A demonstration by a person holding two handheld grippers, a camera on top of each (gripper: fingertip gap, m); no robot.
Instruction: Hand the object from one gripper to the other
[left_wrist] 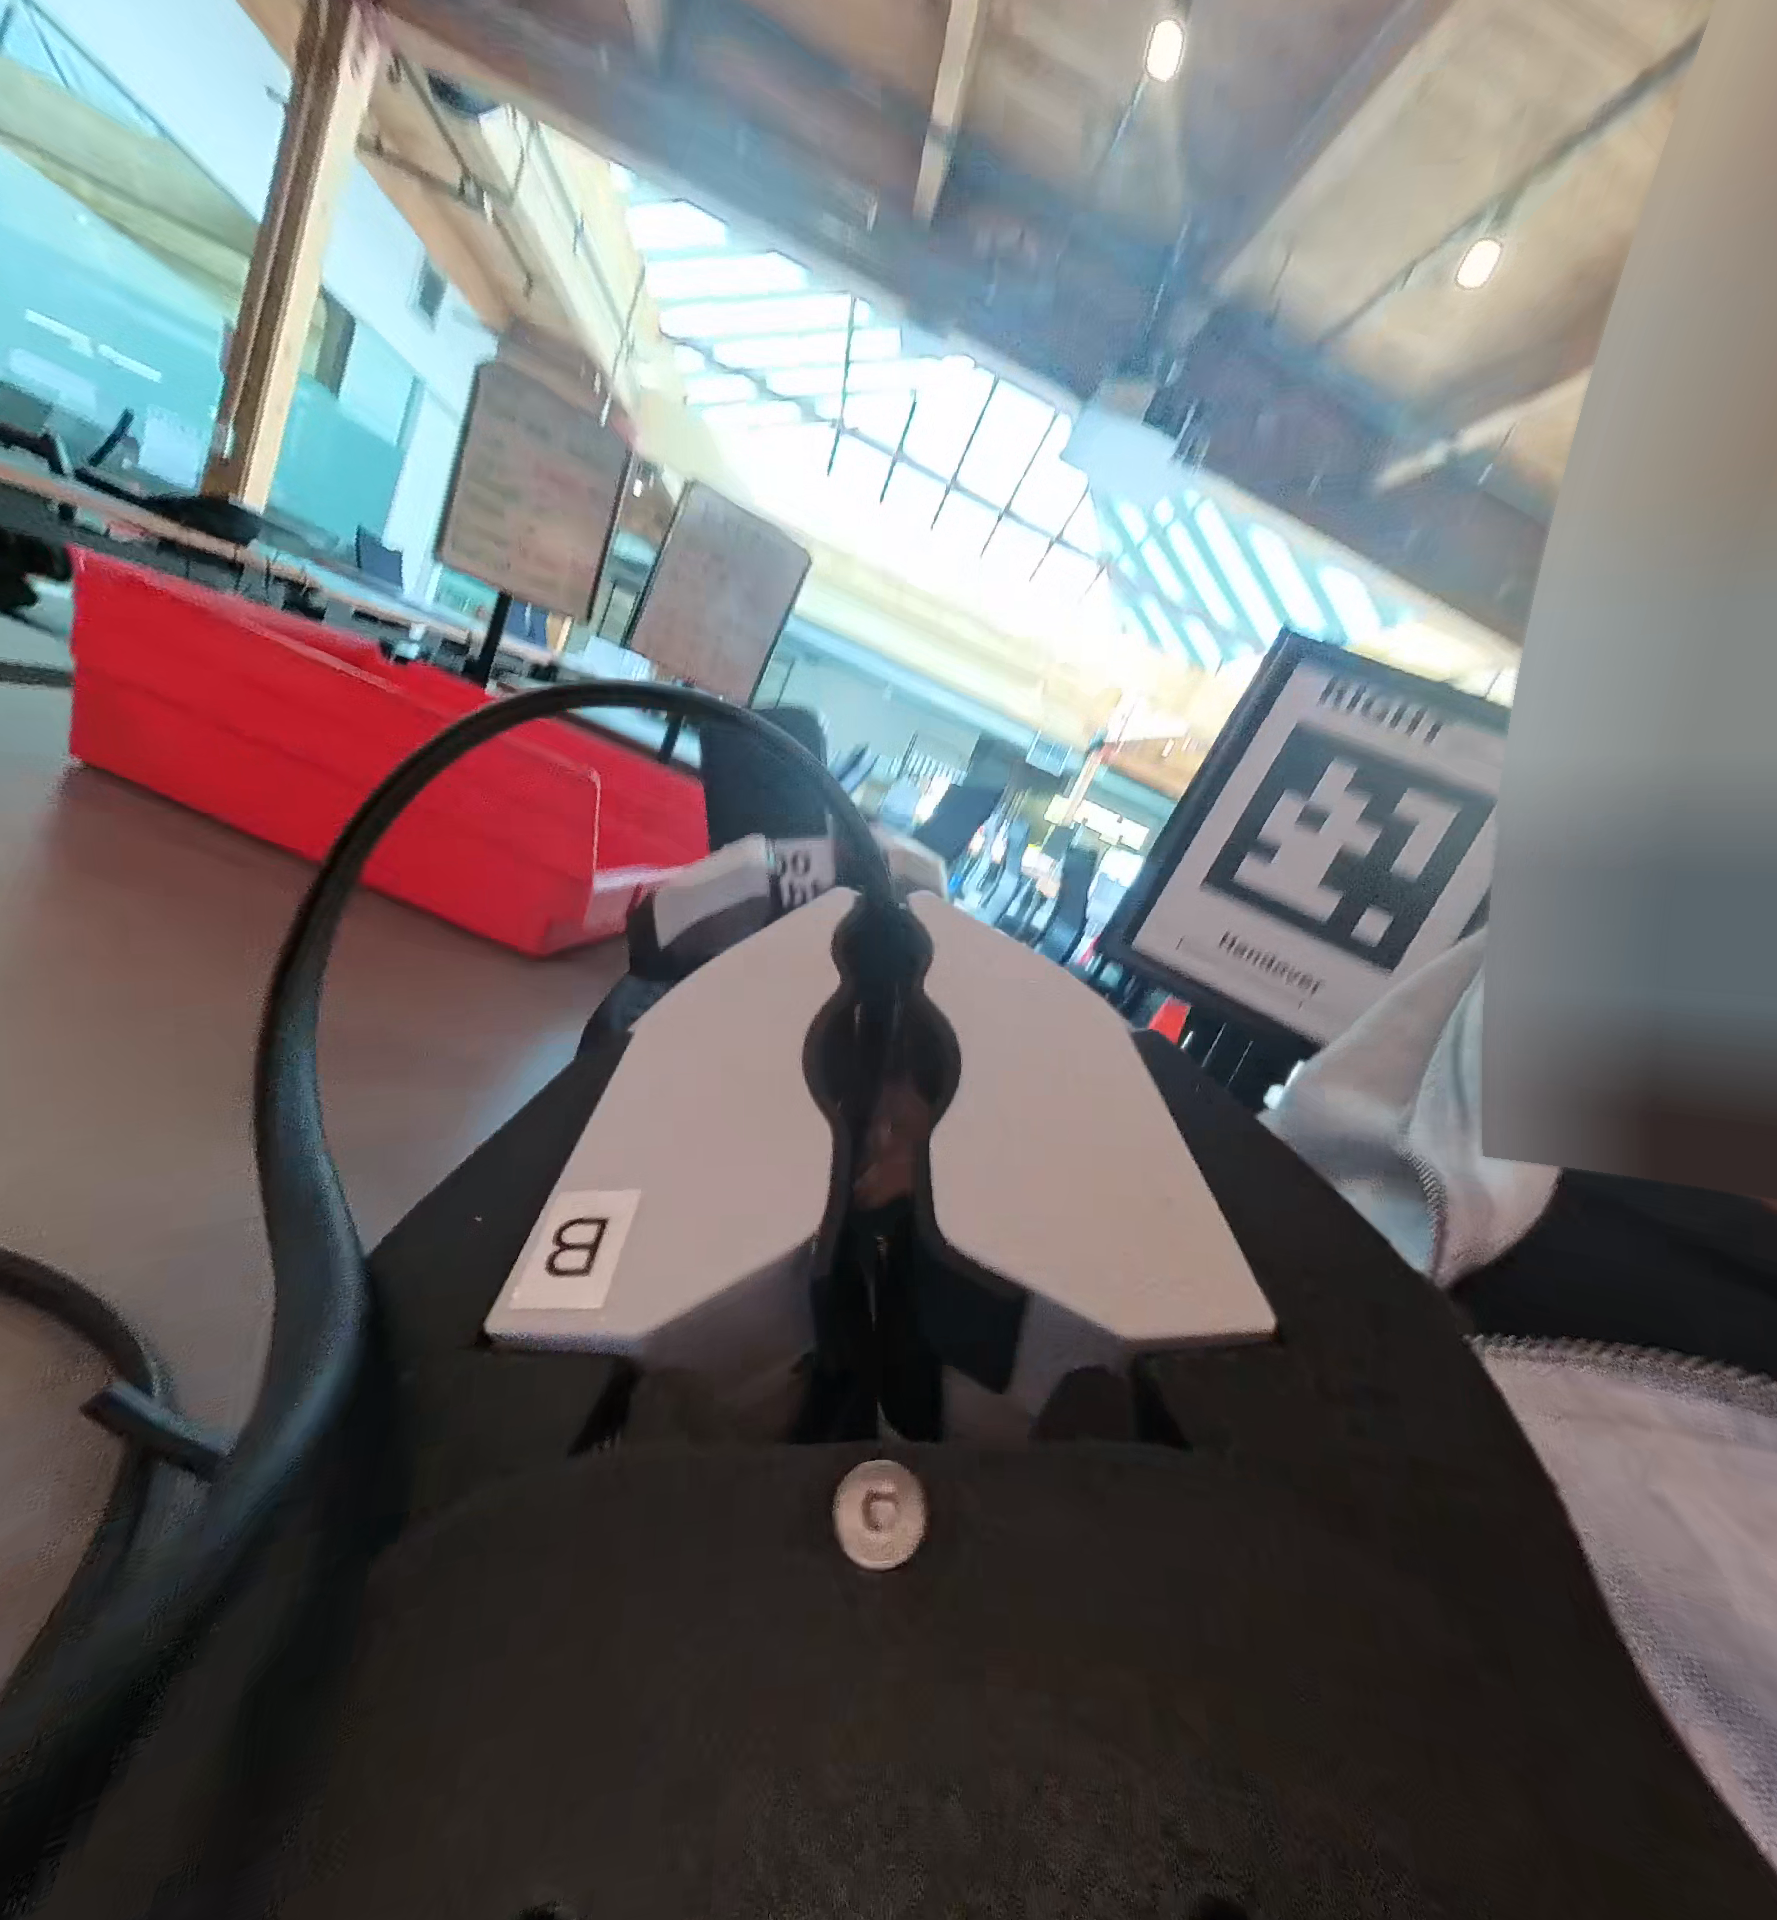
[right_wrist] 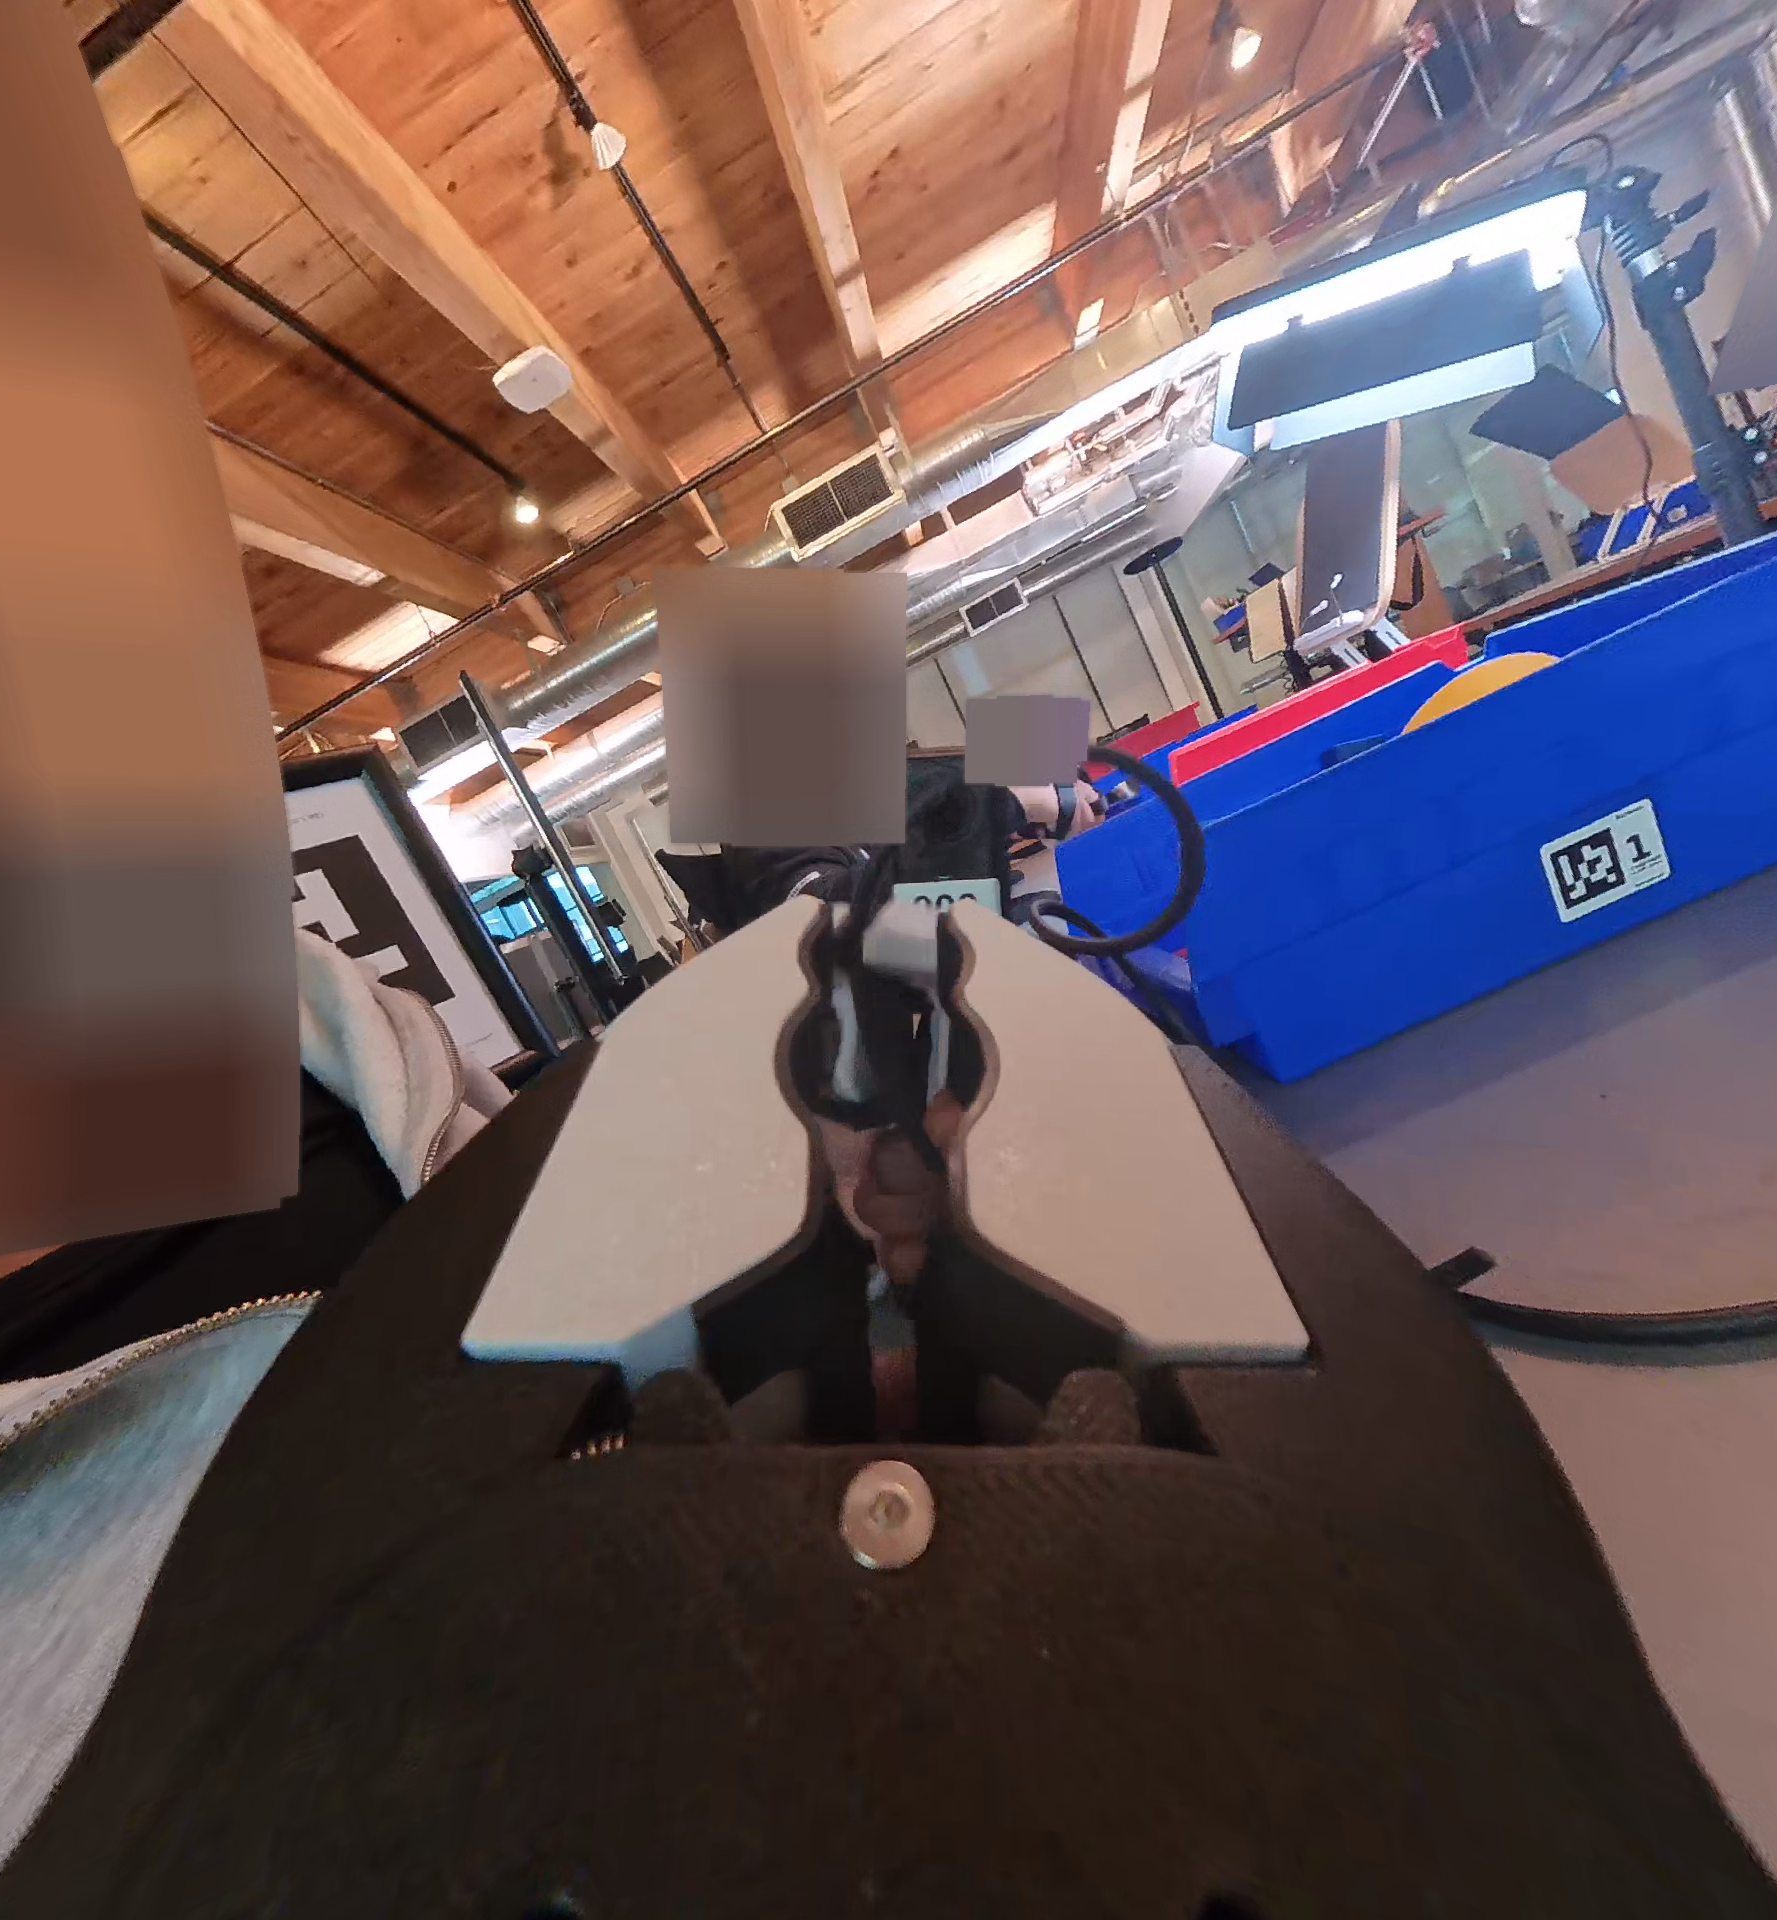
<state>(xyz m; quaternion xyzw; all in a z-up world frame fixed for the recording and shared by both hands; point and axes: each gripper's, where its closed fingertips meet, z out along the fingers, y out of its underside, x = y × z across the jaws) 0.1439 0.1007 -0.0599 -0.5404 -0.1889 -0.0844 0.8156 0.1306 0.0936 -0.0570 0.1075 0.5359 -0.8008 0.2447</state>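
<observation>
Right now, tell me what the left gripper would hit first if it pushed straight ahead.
Most likely the right gripper, whose grey tip sits just beyond and slightly left of the left gripper, which pinches the black cable. Depth is unclear.

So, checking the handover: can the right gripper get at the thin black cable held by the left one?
Probably yes. The left gripper is shut on the thin black cable, and the right gripper sits tip to tip with it, cable strands showing between its fingers. Nothing stands between them.
</observation>
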